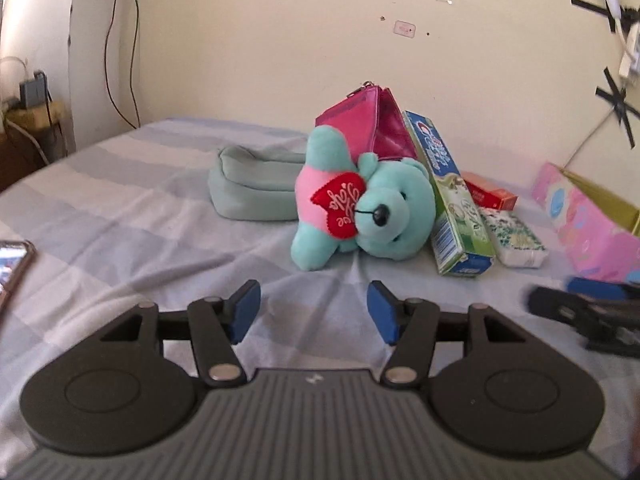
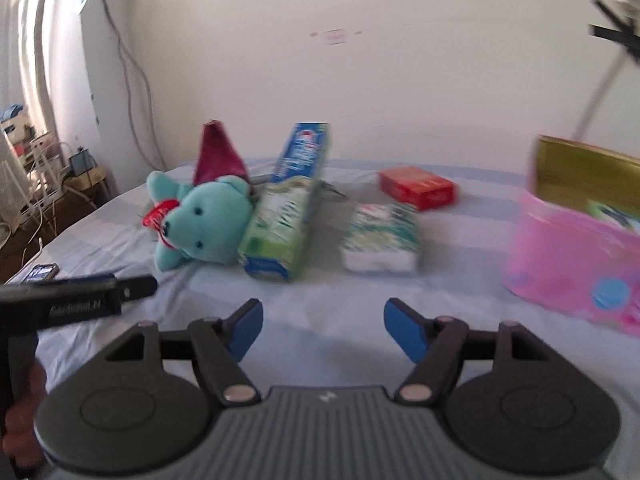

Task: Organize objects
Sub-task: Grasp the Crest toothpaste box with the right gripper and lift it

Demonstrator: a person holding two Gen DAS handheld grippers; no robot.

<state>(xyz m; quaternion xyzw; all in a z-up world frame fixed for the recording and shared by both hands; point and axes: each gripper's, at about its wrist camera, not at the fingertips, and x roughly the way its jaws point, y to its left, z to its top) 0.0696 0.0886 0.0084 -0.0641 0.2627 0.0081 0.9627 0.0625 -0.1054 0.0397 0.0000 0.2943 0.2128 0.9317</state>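
Note:
A teal teddy bear [image 1: 360, 208] [image 2: 208, 224] with a red heart lies on its side on the striped bed sheet [image 1: 140, 208]. Behind it stands a magenta pouch [image 1: 368, 120] [image 2: 218, 152], and a pale green pouch [image 1: 252, 184] lies to its left. A toothpaste box [image 1: 448, 196] [image 2: 288, 204] leans against the bear. Beside it lie a white-green tissue pack [image 1: 514, 236] [image 2: 380, 236] and a red box [image 1: 490, 194] [image 2: 418, 186]. My left gripper [image 1: 312, 312] hovers open over bare sheet in front of the bear. My right gripper [image 2: 322, 328] is open too, short of the tissue pack, nothing between its pads.
A pink box [image 1: 588, 224] [image 2: 576, 256] with a gold inside stands at the right. A phone [image 1: 12, 264] [image 2: 42, 272] lies at the bed's left edge. The wall runs close behind the objects; cables and a side table [image 1: 36, 120] are at the far left.

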